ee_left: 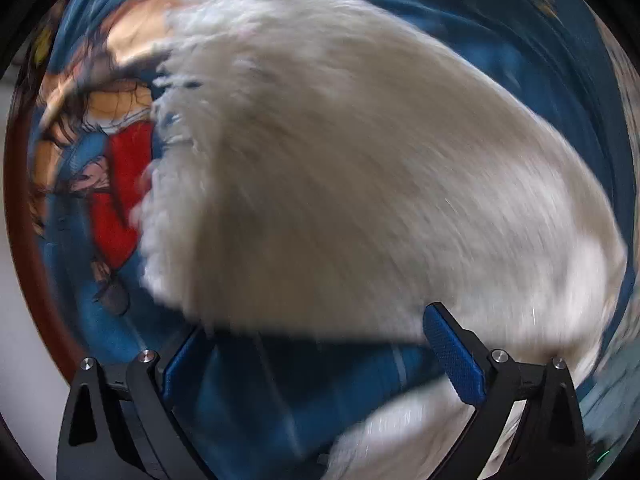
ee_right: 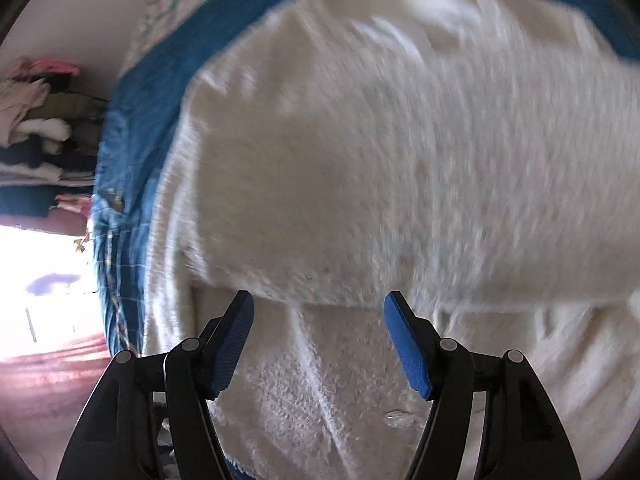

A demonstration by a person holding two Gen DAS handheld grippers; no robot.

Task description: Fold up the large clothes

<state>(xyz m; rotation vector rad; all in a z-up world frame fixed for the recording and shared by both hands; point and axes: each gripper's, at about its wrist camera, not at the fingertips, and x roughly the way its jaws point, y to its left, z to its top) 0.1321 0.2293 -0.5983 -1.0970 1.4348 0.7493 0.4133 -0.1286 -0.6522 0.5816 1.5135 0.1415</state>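
Blue bedspread (ee_right: 132,128), both grippers' jaws apart.

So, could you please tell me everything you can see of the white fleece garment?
The fleece is off-white and fluffy, looking like thick plush or sherpa, blurred in both views. It lies spread over a blue printed sheet, with an upper layer overlapping a lower one, so it looks partly folded. In the right wrist view a small clear item, perhaps a button, sits on the lower layer. Both the left tongs and right tongs are open just at its edge, gripping nothing.
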